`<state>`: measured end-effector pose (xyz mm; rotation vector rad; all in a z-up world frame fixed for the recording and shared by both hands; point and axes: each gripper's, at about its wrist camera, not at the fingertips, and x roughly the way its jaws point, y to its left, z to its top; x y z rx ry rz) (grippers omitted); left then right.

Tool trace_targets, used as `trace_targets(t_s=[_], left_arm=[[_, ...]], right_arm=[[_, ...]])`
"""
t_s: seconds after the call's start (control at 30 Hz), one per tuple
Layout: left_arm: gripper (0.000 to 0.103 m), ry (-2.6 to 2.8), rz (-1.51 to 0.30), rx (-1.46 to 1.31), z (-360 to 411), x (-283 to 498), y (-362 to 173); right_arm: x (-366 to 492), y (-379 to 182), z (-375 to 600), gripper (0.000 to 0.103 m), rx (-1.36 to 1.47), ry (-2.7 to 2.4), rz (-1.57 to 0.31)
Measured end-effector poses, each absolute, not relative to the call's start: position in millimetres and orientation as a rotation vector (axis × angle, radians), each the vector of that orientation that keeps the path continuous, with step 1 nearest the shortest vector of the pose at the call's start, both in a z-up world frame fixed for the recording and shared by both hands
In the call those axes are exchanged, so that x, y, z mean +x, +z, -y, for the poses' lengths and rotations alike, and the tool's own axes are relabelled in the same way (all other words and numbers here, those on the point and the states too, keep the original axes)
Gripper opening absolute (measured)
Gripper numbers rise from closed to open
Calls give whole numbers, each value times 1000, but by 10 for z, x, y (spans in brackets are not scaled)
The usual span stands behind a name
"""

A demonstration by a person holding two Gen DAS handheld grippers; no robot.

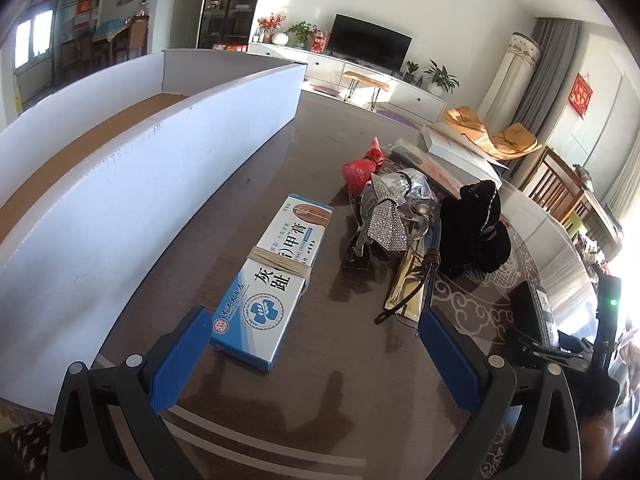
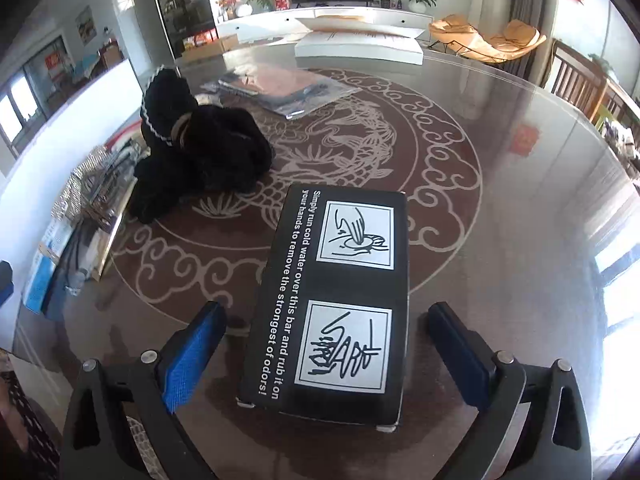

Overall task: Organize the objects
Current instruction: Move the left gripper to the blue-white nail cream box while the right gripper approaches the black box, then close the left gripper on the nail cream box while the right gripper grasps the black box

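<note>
Right hand-held gripper (image 2: 324, 344): spread wide, released; your two fingers flank the near end of the black box (image 2: 332, 296) with a gap on each side, touching nothing.
Black box: lies flat on the table (image 2: 500, 208), near edge, long side running away from you.
Risk, black box: close off-centre and one pad meets it first, so it may skate or twist on the glossy top.
Left hand-held gripper (image 1: 314, 344): wide open, grasping nothing; its left pad (image 1: 180, 360) sits just beside the near corner of the blue-and-white carton (image 1: 276, 276), contact unclear.
Blue-and-white carton: flat on the table, bound with cord, beside the white tray wall (image 1: 160, 168).
Risk, carton: it lies left of your centre line; closing here likely nudges it toward the tray instead of gripping.
Black plush item (image 2: 200, 152): mid-table, beyond both boxes.
Risk, clutter: the sequinned piece (image 1: 386, 216) and loose wrappers overlap; lifting one may drag the rest.
Flat packet (image 2: 280, 88): toward the far edge.
</note>
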<state>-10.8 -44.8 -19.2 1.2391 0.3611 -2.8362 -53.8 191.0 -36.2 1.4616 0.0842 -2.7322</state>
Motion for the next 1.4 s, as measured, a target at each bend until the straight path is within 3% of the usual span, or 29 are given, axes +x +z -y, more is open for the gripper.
trace_targets(t_s=[0.17,0.27,0.33,0.43,0.5,0.7,0.87,0.9,1.27,1.3,1.33,1.4], left_arm=[[103,-2906,-76,1270,66,-85,-182],[103,-2874,5,1283,6,-107,-194],[103,-2817,-39,1242,138,-111,-148],[103,-2780,-291,1071,559,-69,-5],[103,-2748,-377,1100,725,-198,-29],[103,-2681,-98,1419,541,-765,-408],[103,-2621,-132,1589,505,-997,-596],[103,-2613,-62,1570,466,-1016,-606],[103,-2700,-4,1574,501,-917,-601],[97,-2699,-3,1571,510,-915,-587],[73,-2718,-3,1534,515,-893,-553],[44,-2749,-4,1491,523,-854,-503]], right_arm=[[-491,-373,-1968,103,1413,-2745,-71],[-481,-365,-1981,103,1409,-2750,-71],[-476,-368,-1974,103,1408,-2755,-72],[-494,-370,-1962,103,1408,-2755,-74],[-493,-370,-1961,103,1408,-2755,-74],[-493,-372,-1960,103,1408,-2756,-74],[-493,-373,-1960,103,1408,-2756,-73],[-493,-374,-1959,103,1408,-2756,-73],[-535,-364,-1957,103,1446,-2709,-93],[-594,-357,-1950,103,1492,-2650,-118],[-640,-346,-1955,103,1538,-2585,-148],[-692,-325,-1985,103,1590,-2514,-152]])
